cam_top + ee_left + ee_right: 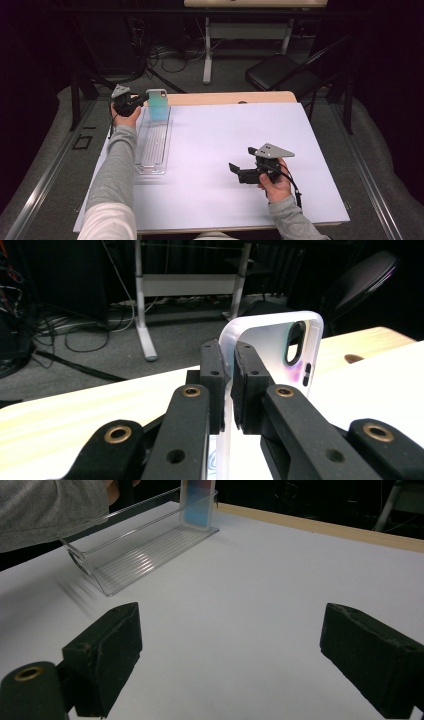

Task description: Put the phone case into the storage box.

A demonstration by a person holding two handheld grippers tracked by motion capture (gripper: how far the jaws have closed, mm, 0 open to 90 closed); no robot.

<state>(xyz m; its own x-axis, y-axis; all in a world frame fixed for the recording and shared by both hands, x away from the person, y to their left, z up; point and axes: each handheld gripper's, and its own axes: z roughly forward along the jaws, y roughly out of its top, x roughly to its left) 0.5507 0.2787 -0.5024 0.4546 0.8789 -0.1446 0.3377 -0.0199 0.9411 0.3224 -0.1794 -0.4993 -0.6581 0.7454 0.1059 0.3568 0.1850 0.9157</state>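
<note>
So right now my left gripper point(134, 101) has its jaws clamped on the side rim of a translucent white phone case with a bluish, iridescent back point(157, 105), holding it upright at the far end of the long clear plastic tray point(151, 145) on the left side of the table point(225, 150). In the left gripper view the case's point(270, 347) edge sits squarely between my two pads, camera cutout facing right, so the grip looks decent but it's only on a thin lip.

My plan would be to lower it slowly and straight, keeping the case vertical so its bottom edge drops inside the tray walls instead of catching on the rim. From the right gripper view the case point(198, 502) looks like it's already down at the tray's point(125, 545) floor, though I honestly can't tell whether it's touching or just above it.

Once it's seated I'd ease the jaws apart gently, since a standing case will tip if I snatch away. Leaning it against the end wall first seems safer.

My right gripper point(245, 165) sits over the near right of the table, jaws wide open with nothing between them, ready to steady the tray if it slides.
</note>
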